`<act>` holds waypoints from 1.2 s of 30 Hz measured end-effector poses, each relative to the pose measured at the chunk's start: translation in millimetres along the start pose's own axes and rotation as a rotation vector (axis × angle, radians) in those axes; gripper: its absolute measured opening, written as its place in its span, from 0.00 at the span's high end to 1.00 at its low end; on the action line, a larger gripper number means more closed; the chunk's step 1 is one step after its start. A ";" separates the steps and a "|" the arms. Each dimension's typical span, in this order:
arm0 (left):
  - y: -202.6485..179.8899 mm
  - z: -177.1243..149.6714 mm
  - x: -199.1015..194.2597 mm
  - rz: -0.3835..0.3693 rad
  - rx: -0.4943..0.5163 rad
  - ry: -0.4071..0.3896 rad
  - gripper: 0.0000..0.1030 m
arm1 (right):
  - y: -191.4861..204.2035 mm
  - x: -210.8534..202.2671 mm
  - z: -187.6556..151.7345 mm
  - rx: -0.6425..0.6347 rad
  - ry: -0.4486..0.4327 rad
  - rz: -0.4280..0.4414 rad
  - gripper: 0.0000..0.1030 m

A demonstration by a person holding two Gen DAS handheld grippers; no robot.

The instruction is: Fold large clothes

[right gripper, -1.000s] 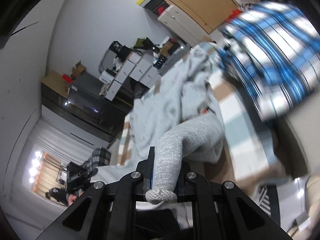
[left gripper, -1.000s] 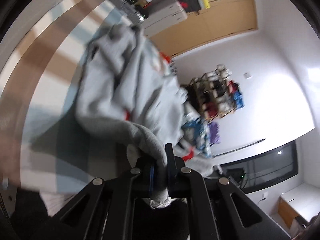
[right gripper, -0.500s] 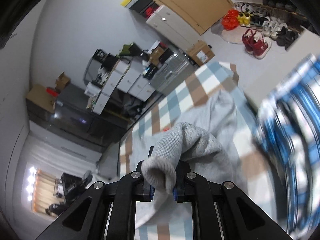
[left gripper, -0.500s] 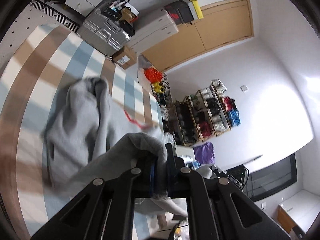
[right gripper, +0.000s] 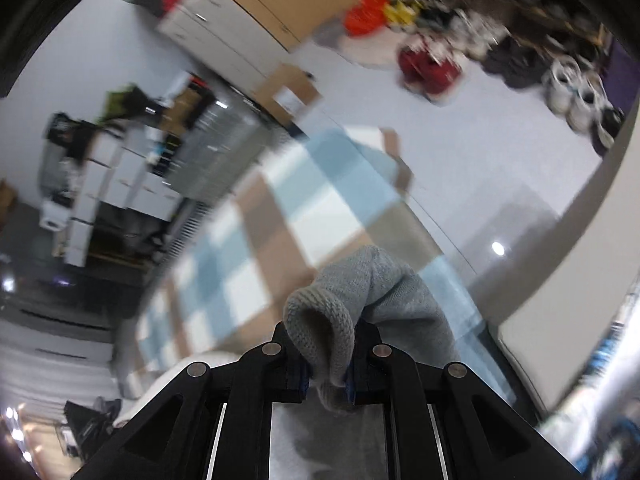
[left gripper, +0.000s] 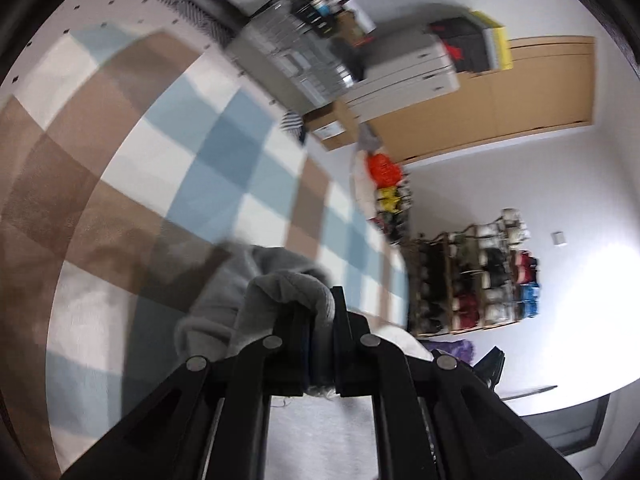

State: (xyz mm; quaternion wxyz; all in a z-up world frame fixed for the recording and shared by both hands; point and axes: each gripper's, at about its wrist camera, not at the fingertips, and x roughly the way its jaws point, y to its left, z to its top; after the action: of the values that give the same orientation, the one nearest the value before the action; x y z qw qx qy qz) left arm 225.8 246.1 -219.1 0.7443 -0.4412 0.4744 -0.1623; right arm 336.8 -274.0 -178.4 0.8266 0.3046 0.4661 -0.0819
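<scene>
A grey knitted garment [left gripper: 260,300] bunches at the tip of my left gripper [left gripper: 322,340], which is shut on a ribbed edge of it; the rest trails down to the left over the checked rug [left gripper: 168,152]. In the right wrist view my right gripper [right gripper: 326,354] is shut on another ribbed end of the same grey garment [right gripper: 360,292], which folds over the black fingers and hangs to the right. Most of the garment lies below both cameras, out of sight.
The blue, brown and white checked rug [right gripper: 256,240] covers the floor ahead. White drawer units [left gripper: 400,76] and a cardboard box [left gripper: 332,128] line the far wall by a wooden wardrobe [left gripper: 520,100]. A shoe rack [left gripper: 472,280] stands at right. Red shoes [right gripper: 428,68] lie on the bare floor.
Both grippers have swept across the room with the garment in their grip. The spread-out grey heap has left view, so only the gripped ends show. The blue plaid cloth has gone from the right view.
</scene>
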 end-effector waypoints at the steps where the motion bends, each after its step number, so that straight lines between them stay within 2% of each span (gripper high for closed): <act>1: 4.8 -1.6 3.7 0.004 -0.010 0.008 0.97 | -7.6 11.9 1.1 0.027 0.009 -0.001 0.89; 3: 16.3 -5.6 7.1 0.016 -0.041 0.021 0.97 | -16.0 21.7 2.0 0.061 0.027 0.024 0.87; 5: 23.6 -6.4 3.5 -0.006 -0.086 0.036 0.96 | -14.8 17.2 5.0 0.038 0.033 0.039 0.86; 7: 24.2 -6.7 -5.8 -0.026 -0.103 0.035 0.94 | -15.4 5.3 6.1 0.042 0.043 0.069 0.78; 8: 22.0 -8.0 -11.5 -0.021 -0.100 0.030 0.88 | -13.9 -3.1 5.4 0.034 0.038 0.083 0.69; 9: 18.2 -13.5 -23.2 -0.005 -0.083 0.013 0.82 | -12.8 -13.2 5.0 0.022 0.014 0.092 0.52; 10: 13.0 -11.2 -29.4 0.012 -0.072 -0.007 0.60 | -10.7 -29.2 4.1 -0.008 -0.048 0.083 0.38; 11: 9.5 -12.4 -39.9 0.028 -0.055 -0.044 0.41 | -8.9 -47.7 3.1 -0.040 -0.135 0.048 0.15; 12: 4.0 -18.2 -58.8 0.035 -0.034 -0.096 0.37 | -6.3 -58.9 2.0 -0.054 -0.191 0.024 0.04; 13: 1.7 -18.6 -68.2 0.039 -0.023 -0.121 0.37 | -6.5 -78.1 -2.4 -0.067 -0.268 0.001 0.03; 14: -1.5 -18.3 -75.7 0.042 -0.015 -0.135 0.36 | -5.7 -88.7 -6.7 -0.079 -0.300 0.004 0.03; 15: -5.2 -26.1 -88.6 0.052 -0.003 -0.148 0.36 | -3.5 -99.1 -13.2 -0.106 -0.296 0.037 0.03; 17: -12.0 -34.6 -95.3 0.061 0.021 -0.142 0.34 | 4.0 -105.6 -30.3 -0.164 -0.225 0.113 0.03; 19: -19.4 -49.9 -92.5 0.080 0.067 -0.096 0.33 | 14.6 -106.6 -52.8 -0.243 -0.187 0.117 0.03; 22: -31.5 -82.8 -69.2 0.103 0.150 0.024 0.33 | 39.3 -96.1 -97.6 -0.449 -0.167 0.015 0.03; 25: -47.6 -105.2 -37.2 0.145 0.216 0.131 0.33 | 68.5 -67.7 -139.9 -0.663 -0.130 -0.119 0.03; 26: -54.9 -110.2 -26.5 0.176 0.247 0.147 0.33 | 81.2 -56.2 -151.9 -0.740 -0.126 -0.195 0.03; 27: -63.3 -114.3 -16.6 0.204 0.279 0.156 0.33 | 88.3 -50.9 -158.5 -0.785 -0.130 -0.230 0.03; 30: -85.3 -112.0 3.8 0.215 0.319 0.159 0.33 | 116.0 -32.8 -174.2 -0.979 -0.206 -0.348 0.03; 32: -92.7 -105.6 19.2 0.227 0.333 0.181 0.33 | 127.4 -18.4 -172.6 -1.031 -0.200 -0.409 0.03; 33: -93.4 -102.2 29.4 0.243 0.340 0.193 0.33 | 131.8 -7.0 -169.7 -1.042 -0.173 -0.425 0.03; 35: -82.7 -100.8 47.4 0.293 0.339 0.222 0.33 | 135.6 27.4 -159.6 -1.029 -0.011 -0.424 0.03; 36: -74.8 -98.6 57.7 0.302 0.330 0.246 0.33 | 134.3 36.7 -157.2 -1.018 0.041 -0.422 0.05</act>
State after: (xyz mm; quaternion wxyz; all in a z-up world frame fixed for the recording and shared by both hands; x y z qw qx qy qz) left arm 183.9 116.7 -206.8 0.7587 -0.2149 0.5890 -0.1767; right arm 300.1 -69.8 -210.9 0.8258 -0.2322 0.5139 -0.0039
